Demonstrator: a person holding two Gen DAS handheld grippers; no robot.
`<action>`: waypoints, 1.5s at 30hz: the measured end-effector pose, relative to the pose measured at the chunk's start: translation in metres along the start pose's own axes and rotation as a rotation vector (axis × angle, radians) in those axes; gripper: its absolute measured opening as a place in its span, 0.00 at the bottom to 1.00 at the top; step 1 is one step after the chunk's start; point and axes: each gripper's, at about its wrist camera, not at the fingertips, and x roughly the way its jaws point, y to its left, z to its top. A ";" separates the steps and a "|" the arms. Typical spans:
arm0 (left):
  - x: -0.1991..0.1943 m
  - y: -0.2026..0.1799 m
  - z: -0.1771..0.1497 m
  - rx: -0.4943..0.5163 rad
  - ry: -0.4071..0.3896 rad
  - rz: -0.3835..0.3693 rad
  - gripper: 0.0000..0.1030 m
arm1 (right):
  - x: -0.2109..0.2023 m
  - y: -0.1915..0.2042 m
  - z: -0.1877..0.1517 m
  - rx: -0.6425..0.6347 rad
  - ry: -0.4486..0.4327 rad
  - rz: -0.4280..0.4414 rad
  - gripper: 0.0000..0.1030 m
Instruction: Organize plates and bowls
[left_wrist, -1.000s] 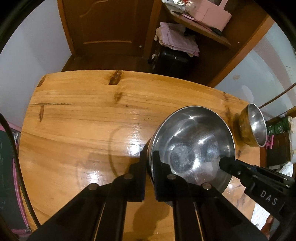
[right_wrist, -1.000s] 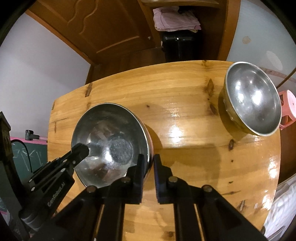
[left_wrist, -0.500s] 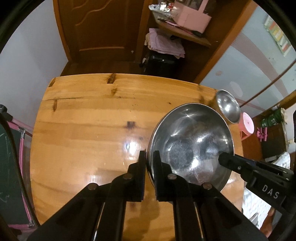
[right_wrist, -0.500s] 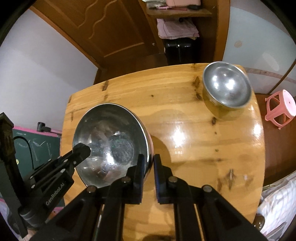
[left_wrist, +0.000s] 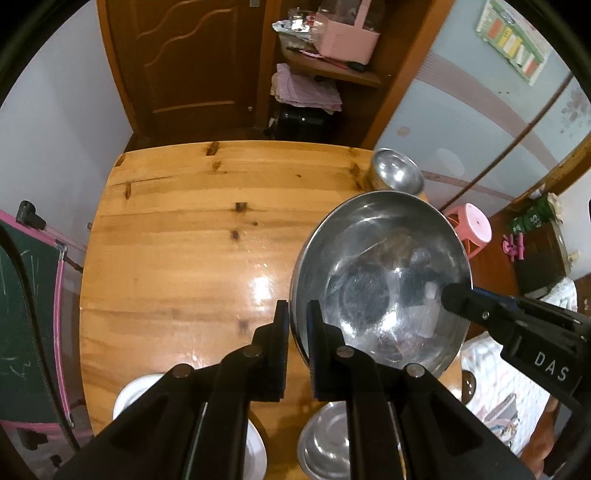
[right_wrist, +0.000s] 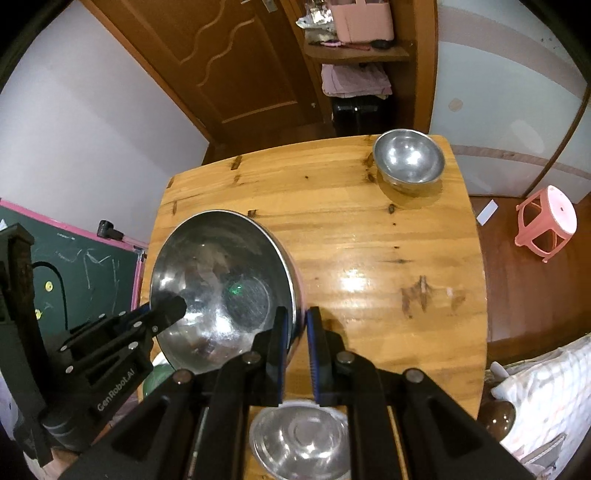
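— Above the wooden table (left_wrist: 177, 258), what are they carrying?
— Both claws are clenching one big steel bowl (left_wrist: 380, 280): left gripper (left_wrist: 297, 325) on its left rim, right gripper (right_wrist: 297, 328) on its right rim.
— And the small bowl (right_wrist: 408, 160)?
— Sitting at the far right corner.

A lived-in room of a home is shown, centred on a varnished wooden table (right_wrist: 388, 240). Beyond the table a panelled wooden door (right_wrist: 240, 66) and a shelf unit (right_wrist: 354, 55) stacked with folded laundry (right_wrist: 354, 81) are seen. Right of the table a pink plastic stool (right_wrist: 546, 221) is placed, and left of it a child's chalkboard (right_wrist: 85, 266).
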 end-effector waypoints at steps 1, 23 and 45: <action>-0.007 -0.003 -0.006 0.009 -0.007 0.000 0.07 | -0.005 0.000 -0.005 -0.003 -0.004 0.000 0.10; -0.042 -0.042 -0.118 0.110 0.019 -0.059 0.10 | -0.046 -0.020 -0.129 -0.043 0.004 -0.004 0.10; 0.069 -0.024 -0.188 0.070 0.225 -0.050 0.10 | 0.053 -0.040 -0.183 -0.037 0.201 -0.073 0.10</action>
